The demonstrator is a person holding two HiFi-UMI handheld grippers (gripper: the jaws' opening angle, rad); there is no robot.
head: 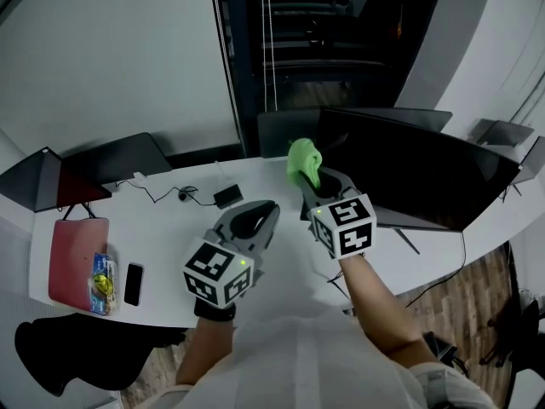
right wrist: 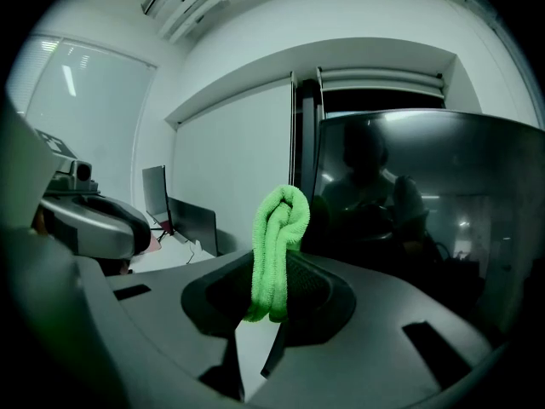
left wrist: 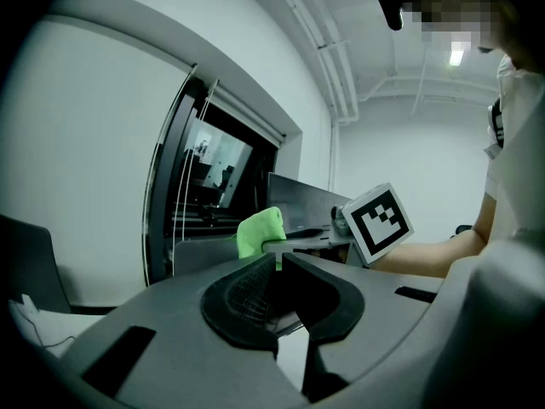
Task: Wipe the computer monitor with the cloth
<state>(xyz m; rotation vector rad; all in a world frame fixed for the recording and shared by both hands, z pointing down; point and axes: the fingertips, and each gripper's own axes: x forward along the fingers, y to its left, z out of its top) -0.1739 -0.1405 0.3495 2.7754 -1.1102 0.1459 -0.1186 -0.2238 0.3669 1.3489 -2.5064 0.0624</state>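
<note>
Now, my right gripper (right wrist: 277, 267): jaws closed on the green cloth (right wrist: 279, 228), which stands up between the ribbed black pads (right wrist: 308, 284).
My left gripper (left wrist: 277, 261): jaws brought together at the tips, nothing between them.
Where the cloth is: in the head view it sits at the tip of my right gripper (head: 313, 181), raised above the desk, just beside the left edge of the computer monitor (head: 426, 173). I cannot tell whether the cloth (head: 301, 158) touches the screen.
How the cloth looks: bright lime green, folded over on itself into a thick, rounded loop, with a short end hanging below the pads.
Cloth texture: soft, fuzzy pile, like microfibre.
Monitor: wide, dark and glossy, gently curved. In my right gripper view the computer monitor (right wrist: 426, 194) fills the right half and mirrors ceiling lights and a dim figure.
Desk (head: 162, 233): white, smooth, with a curved front edge.
On the desk, left end: a flat pink case (head: 72, 254) with a small blue and yellow packet (head: 103, 281) lying on its right edge, and a black phone (head: 134, 283) just beside it.
On the desk, middle: a small black adapter (head: 227, 197) with a thin cable (head: 162, 196) trailing left.
My left gripper in the head view (head: 271, 207): grey shell, held low over the desk, left of the right one.
</note>
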